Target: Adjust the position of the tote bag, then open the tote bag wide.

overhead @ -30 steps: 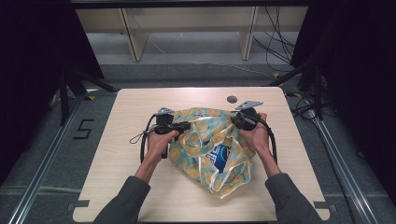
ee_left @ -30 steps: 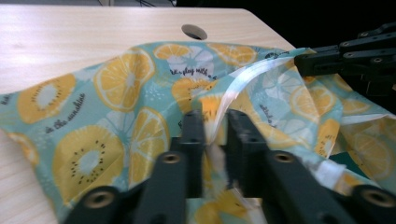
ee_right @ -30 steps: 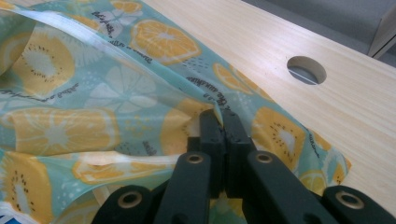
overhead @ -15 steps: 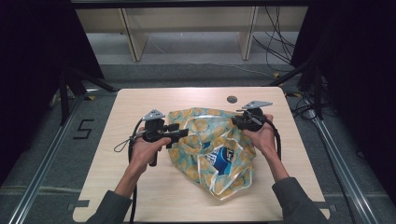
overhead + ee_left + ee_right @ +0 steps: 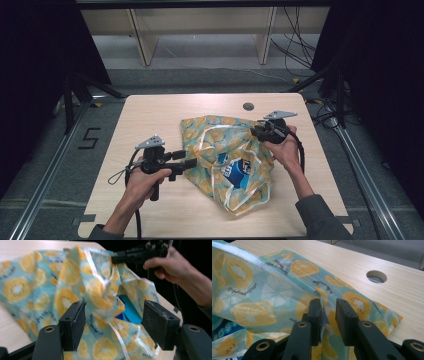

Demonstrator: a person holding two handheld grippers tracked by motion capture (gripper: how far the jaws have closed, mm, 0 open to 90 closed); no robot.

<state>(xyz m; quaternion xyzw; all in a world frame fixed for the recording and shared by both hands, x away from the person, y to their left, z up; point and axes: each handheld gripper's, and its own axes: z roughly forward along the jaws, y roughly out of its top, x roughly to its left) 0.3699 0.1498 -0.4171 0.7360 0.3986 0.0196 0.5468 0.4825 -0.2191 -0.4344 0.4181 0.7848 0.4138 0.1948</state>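
Note:
A clear plastic bag (image 5: 220, 140) printed with yellow citrus slices lies crumpled mid-table, with a blue packet (image 5: 235, 167) inside it. My left gripper (image 5: 190, 164) hovers at the bag's left edge. Its jaws have just been opening and stand wide apart, with the bag (image 5: 75, 282) and blue packet (image 5: 130, 311) beyond them, untouched. My right gripper (image 5: 256, 131) is at the bag's far right corner. Its jaws (image 5: 329, 312) have just been opening too. A narrow gap shows between them, and a fold of the bag (image 5: 269, 290) stands in it against one pad.
The light wooden table (image 5: 165, 115) has a round cable hole (image 5: 248, 106) just behind the bag, close to the right gripper (image 5: 120, 257). Bare tabletop lies left of and in front of the bag. Metal rails run along both sides of the table on the floor.
My left gripper has drawn back to the left and toward the person, off the bag, and opened wide. The right gripper stayed in place and parted its jaws. The bag has sagged flatter.

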